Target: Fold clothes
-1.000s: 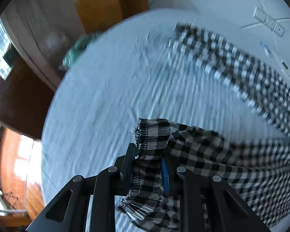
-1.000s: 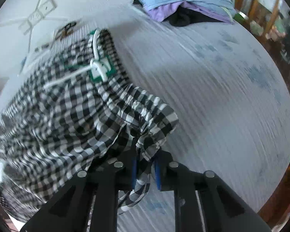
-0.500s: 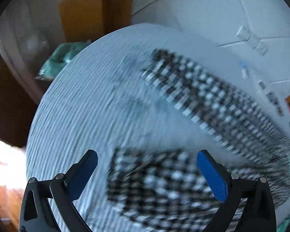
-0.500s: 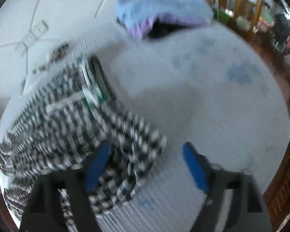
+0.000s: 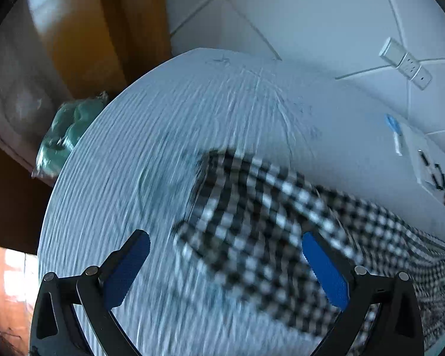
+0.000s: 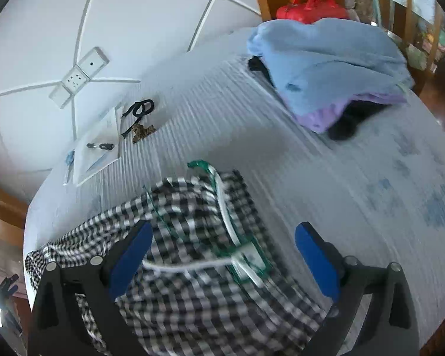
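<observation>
Left wrist view:
Left gripper: 2 blue pads are standing spread wide, pinching nothing; it is hanging above the cloth.
Checked garment: lying loose on the pale striped bed sheet, one blurred corner sitting between the open jaws, the rest trailing off to the right.

Right wrist view:
Right gripper: jaws are opening, nearly fully apart; cloth is lying under them but neither pad is pressing it.
Checked garment: its waistband with white drawstring is facing up near the fingers.
Pile of clothes: waiting well apart, far side.

Step in hand: a fold looks just laid down; both grippers are letting go.
Next move: likely calling for fresh pinches on 2 edges to double the garment over.
</observation>
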